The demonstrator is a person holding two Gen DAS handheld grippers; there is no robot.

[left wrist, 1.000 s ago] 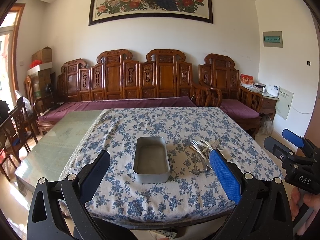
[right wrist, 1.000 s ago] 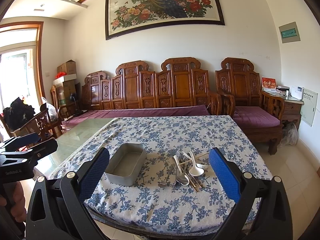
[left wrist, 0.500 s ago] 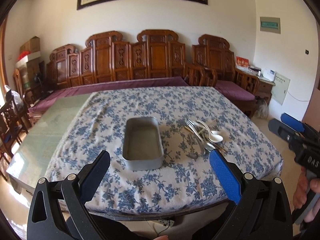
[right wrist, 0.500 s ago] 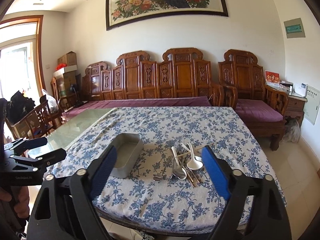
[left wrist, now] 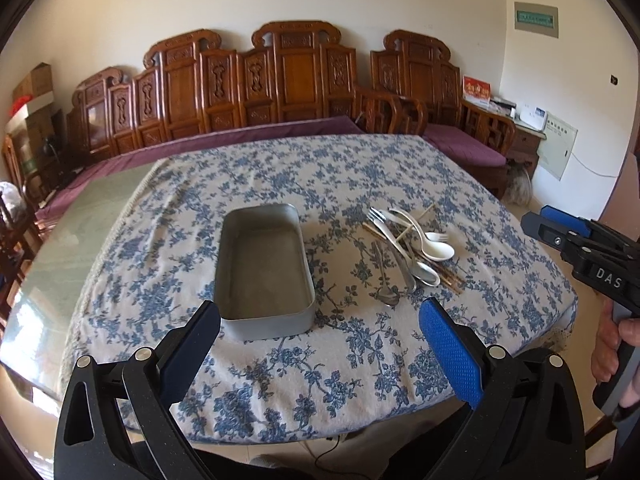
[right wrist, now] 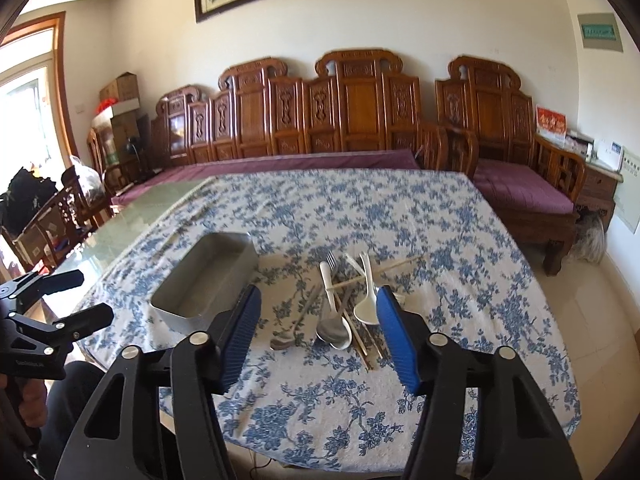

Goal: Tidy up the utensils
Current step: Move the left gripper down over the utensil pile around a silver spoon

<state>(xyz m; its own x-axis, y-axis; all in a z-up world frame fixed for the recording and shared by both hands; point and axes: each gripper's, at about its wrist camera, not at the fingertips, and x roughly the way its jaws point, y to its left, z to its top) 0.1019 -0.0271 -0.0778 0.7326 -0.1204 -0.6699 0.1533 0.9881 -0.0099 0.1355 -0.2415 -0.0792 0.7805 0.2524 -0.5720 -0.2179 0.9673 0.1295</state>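
In the left wrist view, the rectangular grey metal tin (left wrist: 264, 268) is seen standing empty on the blue-flowered tablecloth (left wrist: 360, 168). The tangled pile of metal and white spoons, forks and wooden chopsticks (left wrist: 408, 248) lies just right of the tin, none sorted. The left gripper (left wrist: 320, 332) is held wide open, empty, short of the tin. In the right wrist view, the right gripper (right wrist: 318, 330) is noted partly open, empty, framing the pile. The task is judged not yet begun.

left claw (left wrist: 320, 340) agape, right claw (right wrist: 318, 334) agape
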